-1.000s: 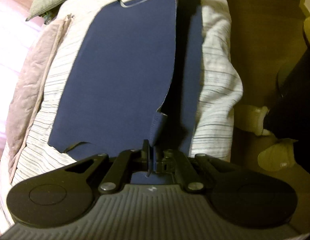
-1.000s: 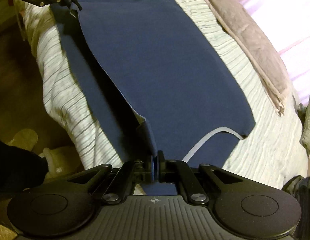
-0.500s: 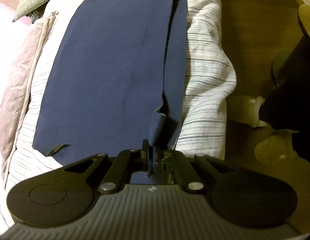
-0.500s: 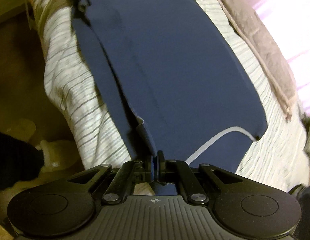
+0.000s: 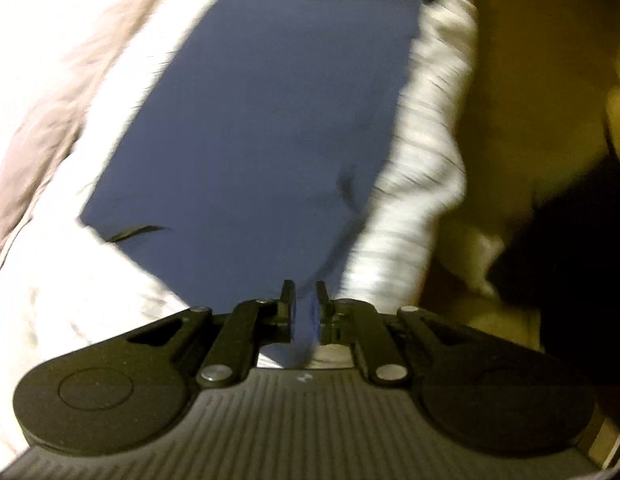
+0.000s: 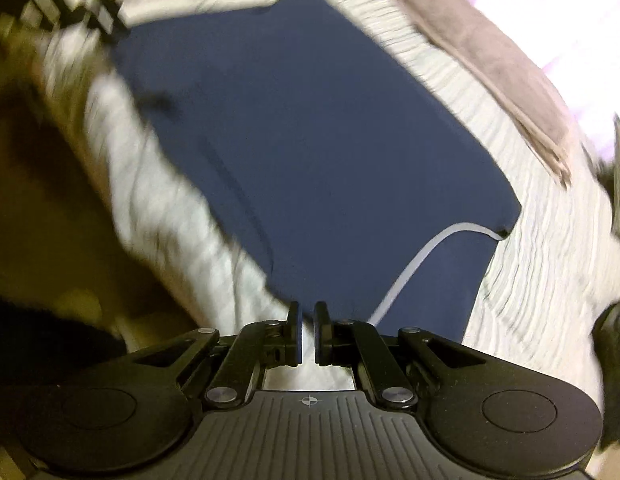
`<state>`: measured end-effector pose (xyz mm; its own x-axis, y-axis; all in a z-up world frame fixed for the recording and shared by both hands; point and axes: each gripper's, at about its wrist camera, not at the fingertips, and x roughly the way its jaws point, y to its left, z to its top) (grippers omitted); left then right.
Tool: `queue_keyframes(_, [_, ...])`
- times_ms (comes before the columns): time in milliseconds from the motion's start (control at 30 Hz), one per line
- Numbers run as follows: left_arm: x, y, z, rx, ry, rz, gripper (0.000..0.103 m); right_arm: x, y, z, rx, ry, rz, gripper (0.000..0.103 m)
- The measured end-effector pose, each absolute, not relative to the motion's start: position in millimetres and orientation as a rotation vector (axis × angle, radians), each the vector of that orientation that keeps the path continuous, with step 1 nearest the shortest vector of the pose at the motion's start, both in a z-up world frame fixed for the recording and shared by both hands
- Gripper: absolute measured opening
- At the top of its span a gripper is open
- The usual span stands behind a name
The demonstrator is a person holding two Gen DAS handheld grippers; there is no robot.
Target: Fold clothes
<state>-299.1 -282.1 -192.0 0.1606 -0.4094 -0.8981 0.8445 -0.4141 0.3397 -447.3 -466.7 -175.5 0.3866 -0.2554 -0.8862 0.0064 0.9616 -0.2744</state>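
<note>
A navy garment (image 5: 270,120) lies flat on the striped bed cover, with its near side edge folded in over the body. Its pale neck band (image 6: 413,264) shows in the right wrist view. My left gripper (image 5: 304,292) sits at the garment's near corner, its jaws a little apart and a strip of navy cloth still showing in the gap. My right gripper (image 6: 306,312) is open at the opposite end of the navy garment (image 6: 329,140), with only white bedding between its fingers. Both views are motion-blurred.
The striped bed cover (image 5: 421,152) drops off to a wooden floor (image 5: 521,80) on one side. A pinkish-brown quilt (image 6: 489,52) lies along the far side of the bed. A person's dark trouser leg (image 5: 569,248) stands by the bed edge.
Both grippers were shut on the lifted garment edge; now both have opened and the edge lies down flat over the garment. Both cameras are moving fast, so the frames blur.
</note>
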Motion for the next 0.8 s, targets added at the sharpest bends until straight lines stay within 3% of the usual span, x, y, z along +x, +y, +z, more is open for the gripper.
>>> queue_keyframes(200, [-285, -322, -212, 1.345, 0.579, -1.446, 0.007, -417, -508, -196, 0.080, 1.162, -0.250, 0.002])
queue_keyframes(400, [-278, -323, -220, 1.409, 0.647, -1.460, 0.009, -422, -530, -192, 0.161, 1.214, -0.228, 0.003])
queue_keyframes(467, [-271, -322, -207, 1.406, 0.650, -1.455, 0.014, -424, -529, -180, 0.169, 1.177, -0.223, 0.051])
queue_keyframes(500, [-266, -322, -200, 1.409, 0.639, -1.447, 0.015, -423, -528, -174, 0.169, 1.155, -0.220, 0.085])
queue_keyframes(600, [-250, -324, -183, 1.418, 0.608, -1.423, 0.016, -409, -520, -160, 0.158, 1.109, -0.199, 0.085])
queue_keyframes(800, [-199, -334, -165, 1.491, 0.444, -1.437, 0.031, -367, -489, -138, 0.165, 1.036, -0.180, 0.085])
